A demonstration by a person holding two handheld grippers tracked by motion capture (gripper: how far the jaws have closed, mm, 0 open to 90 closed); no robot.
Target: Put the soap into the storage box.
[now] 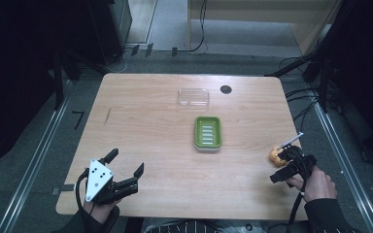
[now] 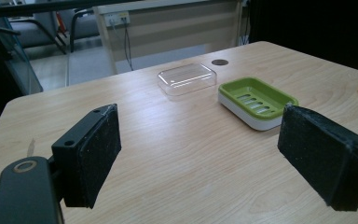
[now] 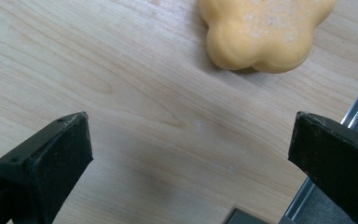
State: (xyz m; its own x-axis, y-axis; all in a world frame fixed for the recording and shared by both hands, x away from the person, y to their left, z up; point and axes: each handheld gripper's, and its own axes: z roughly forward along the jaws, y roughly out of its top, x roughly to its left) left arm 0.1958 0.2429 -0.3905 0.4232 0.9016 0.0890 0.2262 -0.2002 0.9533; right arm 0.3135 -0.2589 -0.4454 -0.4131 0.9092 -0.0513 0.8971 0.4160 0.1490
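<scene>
The bench (image 1: 145, 126) is lying mostly bare in the high view, with wide open wood across its left and lower middle. A clear lid (image 1: 193, 97) is sitting near the top edge, beside a dark round hole (image 1: 226, 89). Just below the lid, at the centre, a green soap dish (image 1: 208, 133) is resting on a white base.

The left claw (image 1: 125, 162) is hovering at the lower left of the high view, close to the bench's bottom edge, its jaws standing wide apart and holding nothing. In the left gripper view the dish (image 2: 257, 101) and lid (image 2: 186, 78) are lying well ahead of it, with bare wood between.

The right claw (image 1: 284, 167) is hovering at the lower right, near the bench's right edge. In the right gripper view its jaws are standing wide apart and empty, and an orange lobed soap (image 3: 265, 32) is lying on the wood just ahead, at the upper right of the frame, apart from both jaws. The bench's edge is showing at the lower right there.

No writing is readable anywhere.
</scene>
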